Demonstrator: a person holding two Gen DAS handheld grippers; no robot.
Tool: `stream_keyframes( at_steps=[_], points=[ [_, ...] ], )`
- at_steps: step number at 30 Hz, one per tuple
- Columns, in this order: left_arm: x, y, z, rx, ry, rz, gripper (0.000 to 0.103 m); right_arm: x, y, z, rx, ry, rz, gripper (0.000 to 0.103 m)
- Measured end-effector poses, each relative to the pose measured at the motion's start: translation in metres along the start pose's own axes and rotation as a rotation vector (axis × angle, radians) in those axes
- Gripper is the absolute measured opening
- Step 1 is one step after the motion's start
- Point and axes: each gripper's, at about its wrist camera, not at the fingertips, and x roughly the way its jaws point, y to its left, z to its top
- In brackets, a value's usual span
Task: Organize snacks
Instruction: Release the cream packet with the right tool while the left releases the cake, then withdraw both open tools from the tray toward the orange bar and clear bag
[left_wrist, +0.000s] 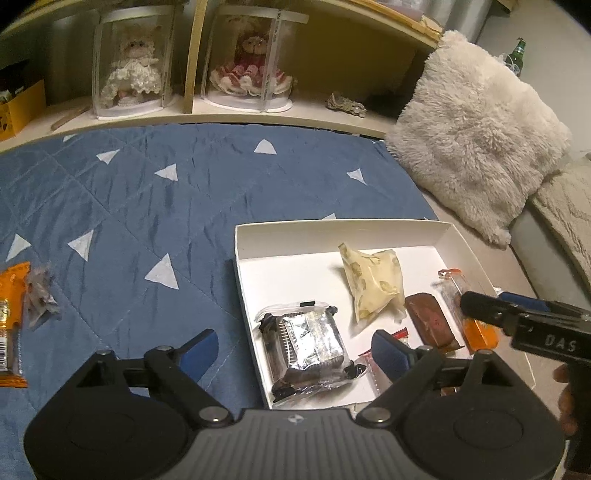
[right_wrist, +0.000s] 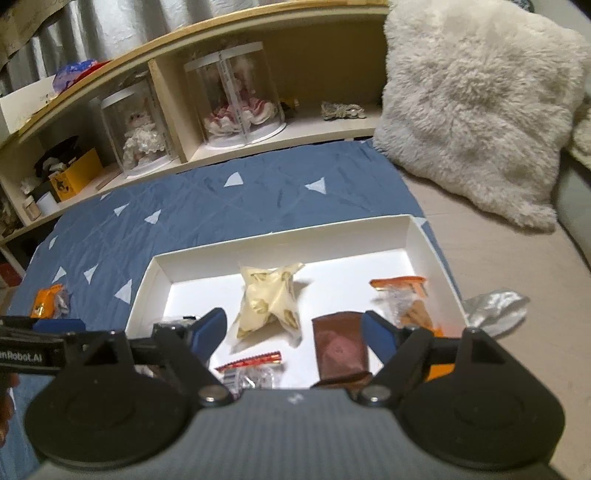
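A white cardboard box lies on a blue quilt. Inside it are a silver-wrapped dark cookie pack, a cream pouch, a brown bar, an orange-and-clear packet and a small red-trimmed packet. My left gripper hangs open over the box's near left corner, its fingers either side of the cookie pack and holding nothing. My right gripper is open and empty above the near part of the box, over the cream pouch and brown bar.
An orange packet and a crumpled clear wrapper lie on the quilt to the left. A silver wrapper lies right of the box. A fluffy white cushion leans at the right. A low shelf with doll cases runs behind.
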Motion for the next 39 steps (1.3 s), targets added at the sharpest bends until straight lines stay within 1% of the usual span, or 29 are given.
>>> stream_keyframes(
  at_steps=[5, 10, 13, 15, 17, 18, 23, 26, 31, 34, 37, 39],
  points=[
    [-0.010, -0.002, -0.005, 0.021, -0.005, 0.005, 0.091, -0.022, 0.000, -0.003, -0.004, -0.024, -0.011, 0.084],
    [-0.022, -0.003, -0.011, 0.035, -0.017, 0.017, 0.095, -0.037, 0.007, -0.009, -0.034, -0.034, -0.025, 0.084],
    [-0.030, -0.002, -0.012, 0.040, -0.031, 0.016, 0.099, -0.046, 0.010, -0.016, -0.048, -0.034, -0.038, 0.088],
    [-0.036, -0.002, -0.014, 0.047, -0.044, 0.017, 0.103, -0.052, 0.013, -0.021, -0.063, -0.032, -0.050, 0.092],
    [-0.042, -0.001, -0.016, 0.056, -0.055, 0.020, 0.103, -0.059, 0.014, -0.024, -0.067, -0.035, -0.067, 0.100],
    [-0.044, 0.000, -0.017, 0.056, -0.058, 0.024, 0.103, -0.062, 0.014, -0.025, -0.066, -0.040, -0.073, 0.102],
    [-0.055, 0.005, -0.021, 0.055, -0.087, 0.025, 0.103, -0.077, 0.018, -0.030, -0.065, -0.072, -0.083, 0.102],
    [-0.063, 0.009, -0.023, 0.052, -0.106, 0.025, 0.103, -0.081, 0.022, -0.032, -0.068, -0.083, -0.082, 0.102],
    [-0.075, 0.022, -0.026, 0.037, -0.121, 0.053, 0.103, -0.077, 0.031, -0.032, -0.079, -0.087, -0.084, 0.102],
    [-0.082, 0.034, -0.026, 0.035, -0.128, 0.082, 0.103, -0.073, 0.040, -0.029, -0.093, -0.096, -0.069, 0.102],
    [-0.088, 0.048, -0.025, 0.039, -0.136, 0.129, 0.103, -0.068, 0.052, -0.025, -0.086, -0.101, -0.052, 0.102],
    [-0.092, 0.061, -0.023, 0.019, -0.141, 0.143, 0.103, -0.064, 0.061, -0.022, -0.090, -0.100, -0.036, 0.102]
  ],
)
